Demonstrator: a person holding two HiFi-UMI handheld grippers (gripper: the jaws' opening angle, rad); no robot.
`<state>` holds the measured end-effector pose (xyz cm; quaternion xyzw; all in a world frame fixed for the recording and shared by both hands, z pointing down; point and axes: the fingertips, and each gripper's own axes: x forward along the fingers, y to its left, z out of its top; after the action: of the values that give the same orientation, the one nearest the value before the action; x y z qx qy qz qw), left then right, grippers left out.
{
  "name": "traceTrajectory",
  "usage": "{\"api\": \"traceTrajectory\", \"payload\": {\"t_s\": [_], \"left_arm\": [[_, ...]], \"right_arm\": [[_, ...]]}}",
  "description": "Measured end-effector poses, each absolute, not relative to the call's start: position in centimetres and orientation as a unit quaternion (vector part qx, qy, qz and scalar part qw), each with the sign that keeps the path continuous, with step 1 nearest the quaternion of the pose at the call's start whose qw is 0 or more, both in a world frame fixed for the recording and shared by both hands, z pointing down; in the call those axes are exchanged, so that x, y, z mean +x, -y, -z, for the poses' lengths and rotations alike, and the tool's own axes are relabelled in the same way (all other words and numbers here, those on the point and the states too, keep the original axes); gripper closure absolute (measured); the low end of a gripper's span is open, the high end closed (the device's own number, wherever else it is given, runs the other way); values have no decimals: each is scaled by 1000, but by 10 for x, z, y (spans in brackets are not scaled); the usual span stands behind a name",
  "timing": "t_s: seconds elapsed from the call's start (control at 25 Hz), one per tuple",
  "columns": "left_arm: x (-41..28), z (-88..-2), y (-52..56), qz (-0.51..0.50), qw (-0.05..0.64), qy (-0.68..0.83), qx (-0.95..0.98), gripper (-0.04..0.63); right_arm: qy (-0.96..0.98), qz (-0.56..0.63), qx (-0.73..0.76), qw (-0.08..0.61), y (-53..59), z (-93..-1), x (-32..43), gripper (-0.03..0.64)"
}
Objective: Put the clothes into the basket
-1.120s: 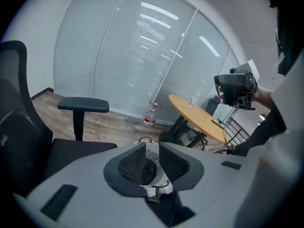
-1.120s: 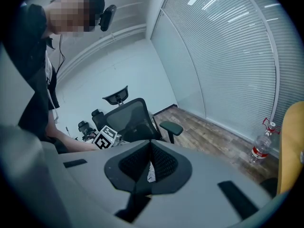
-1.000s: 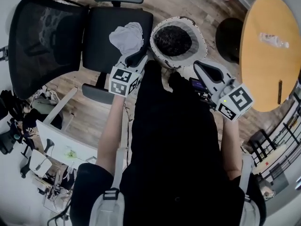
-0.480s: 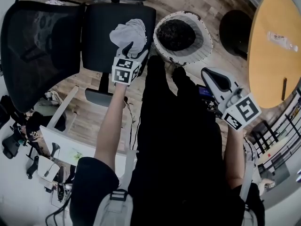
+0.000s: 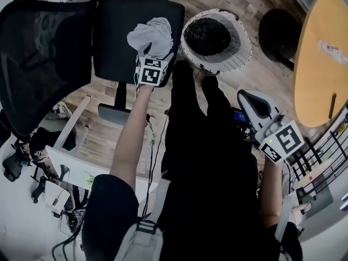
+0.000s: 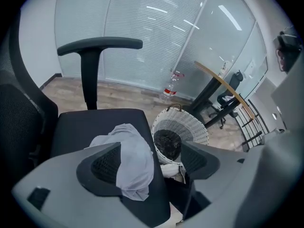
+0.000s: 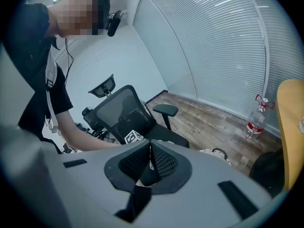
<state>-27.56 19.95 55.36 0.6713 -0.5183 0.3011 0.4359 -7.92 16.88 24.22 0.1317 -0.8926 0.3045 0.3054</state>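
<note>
A crumpled pale grey garment (image 5: 152, 32) lies on the black office chair seat (image 5: 117, 34). My left gripper (image 5: 156, 56) reaches down to it, its jaws opening. In the left gripper view the garment (image 6: 132, 163) sits between the spread jaws of that gripper (image 6: 151, 148) and laps over the left pad, which does not press on it. The white woven basket (image 5: 239, 50) stands on the floor right of the chair, with dark clothes (image 5: 206, 36) inside. My right gripper (image 5: 247, 97) hangs apart at the right, shut and empty (image 7: 151, 148).
The chair's mesh back (image 5: 41, 58) and armrest (image 6: 99, 44) flank the seat. A round wooden table (image 5: 323, 42) stands at the right. A plastic bottle (image 6: 170, 88) stands on the floor by the blinds. The person's black-trousered legs (image 5: 201, 145) fill the middle.
My left gripper has gone forward and down onto the garment on the chair seat, and its jaws have spread. My right gripper has sunk a little toward the lower right.
</note>
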Motion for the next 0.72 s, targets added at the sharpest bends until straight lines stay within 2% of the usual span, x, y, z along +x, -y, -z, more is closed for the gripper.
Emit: {"api": "traceTrajectory", "payload": {"t_s": [0.32,0.72], "left_arm": [[-287,-599,-199,-343,419,527,655,150],[-290,-662,-203,-411,405,503,644,145]], "right_arm": [[883,-322,137,312,-177,-258,-80,600],[870,-338,138,331,-188,-282,-71,600]]}}
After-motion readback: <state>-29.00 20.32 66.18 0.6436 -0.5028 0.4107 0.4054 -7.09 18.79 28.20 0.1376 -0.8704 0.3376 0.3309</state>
